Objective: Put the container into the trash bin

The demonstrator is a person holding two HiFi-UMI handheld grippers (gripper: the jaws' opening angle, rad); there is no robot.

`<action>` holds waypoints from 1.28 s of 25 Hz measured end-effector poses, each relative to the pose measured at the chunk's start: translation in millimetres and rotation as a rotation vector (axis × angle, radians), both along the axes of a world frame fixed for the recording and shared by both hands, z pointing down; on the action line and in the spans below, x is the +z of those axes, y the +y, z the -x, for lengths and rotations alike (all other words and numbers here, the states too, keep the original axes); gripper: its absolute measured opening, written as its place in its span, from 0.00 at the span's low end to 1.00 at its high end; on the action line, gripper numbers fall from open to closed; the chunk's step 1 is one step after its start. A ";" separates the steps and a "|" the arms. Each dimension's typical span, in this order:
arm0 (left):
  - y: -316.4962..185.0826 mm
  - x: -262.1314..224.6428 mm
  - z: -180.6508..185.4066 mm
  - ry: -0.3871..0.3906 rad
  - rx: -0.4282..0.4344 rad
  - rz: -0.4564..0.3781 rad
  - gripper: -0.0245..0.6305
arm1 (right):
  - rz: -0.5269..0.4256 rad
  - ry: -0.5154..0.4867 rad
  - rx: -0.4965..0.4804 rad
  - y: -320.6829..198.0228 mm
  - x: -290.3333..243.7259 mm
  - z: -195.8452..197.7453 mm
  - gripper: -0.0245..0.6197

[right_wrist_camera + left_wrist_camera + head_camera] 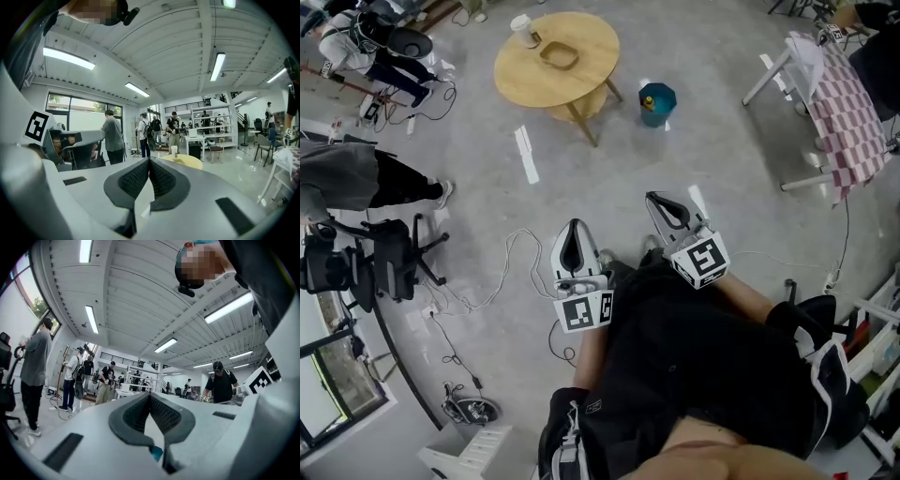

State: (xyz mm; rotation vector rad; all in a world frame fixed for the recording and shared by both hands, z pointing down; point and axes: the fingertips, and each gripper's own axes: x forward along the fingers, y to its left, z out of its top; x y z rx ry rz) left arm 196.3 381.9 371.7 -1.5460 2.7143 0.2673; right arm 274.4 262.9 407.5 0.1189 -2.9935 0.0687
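Left gripper and right gripper are clenched empty, container on table well ahead.

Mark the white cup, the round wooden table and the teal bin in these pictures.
white cup [523, 28], head view, its top.
round wooden table [525, 80], head view, bare tabletop.
teal bin [657, 97], head view, its top.

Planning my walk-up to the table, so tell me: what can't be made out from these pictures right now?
- Pale cup on the round wooden table: too small in head view to tell full or empty.
- Teal floor bin: inside too small in head view; not seen in either gripper view.
- Table legs, right gripper view: hidden behind the right hand-held gripper.
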 end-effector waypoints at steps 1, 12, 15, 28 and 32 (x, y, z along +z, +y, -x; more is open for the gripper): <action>-1.8 -0.3 -1.1 0.001 -0.008 0.002 0.05 | -0.003 -0.003 -0.006 -3.9 -0.9 -0.4 0.08; -32.1 9.0 15.7 0.016 -0.032 0.024 0.05 | 0.001 0.012 -0.031 -37.4 13.0 24.4 0.08; -48.9 11.6 33.7 0.028 -0.017 0.022 0.05 | 0.008 0.023 -0.029 -48.2 17.1 43.1 0.08; -116.9 10.3 199.2 0.028 0.058 0.015 0.05 | -0.019 0.048 0.036 -113.2 16.8 203.2 0.08; -127.2 10.3 256.0 0.035 0.078 0.011 0.05 | -0.025 0.057 0.045 -120.7 18.5 262.1 0.08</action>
